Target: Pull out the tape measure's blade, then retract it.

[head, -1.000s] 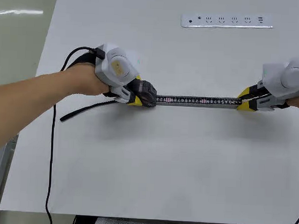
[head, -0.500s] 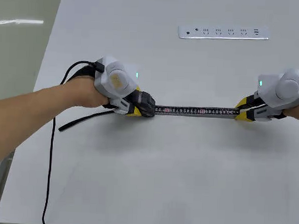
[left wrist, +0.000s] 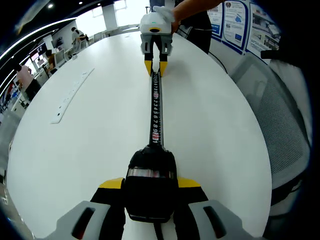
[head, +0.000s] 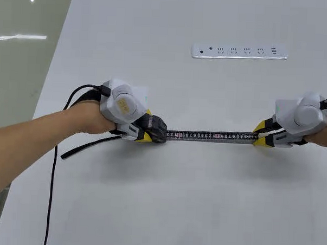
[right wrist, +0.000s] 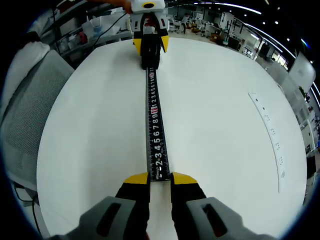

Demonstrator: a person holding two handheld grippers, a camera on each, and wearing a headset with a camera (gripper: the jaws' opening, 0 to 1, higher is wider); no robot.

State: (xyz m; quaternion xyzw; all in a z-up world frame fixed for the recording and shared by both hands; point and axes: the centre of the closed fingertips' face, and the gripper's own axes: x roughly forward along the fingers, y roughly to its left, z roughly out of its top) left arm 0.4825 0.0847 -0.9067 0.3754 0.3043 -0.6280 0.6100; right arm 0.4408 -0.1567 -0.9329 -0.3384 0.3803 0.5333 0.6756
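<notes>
left gripper [left wrist: 151, 183] clamped on tape measure case [left wrist: 150, 165]; right gripper [right wrist: 160, 178] closed, apparently nipping blade [right wrist: 152, 120] tip. hold blade straight and low, ease it back slowly.

The tabletop [head: 203, 200] is looking smooth and matt white, barely reflecting anything. The tape measure case [head: 155, 128] is coming across as black plastic with a slight gloss, its blade [head: 211, 136] showing a dark satin finish. The floor [head: 25, 51] is gleaming glossy.
</notes>
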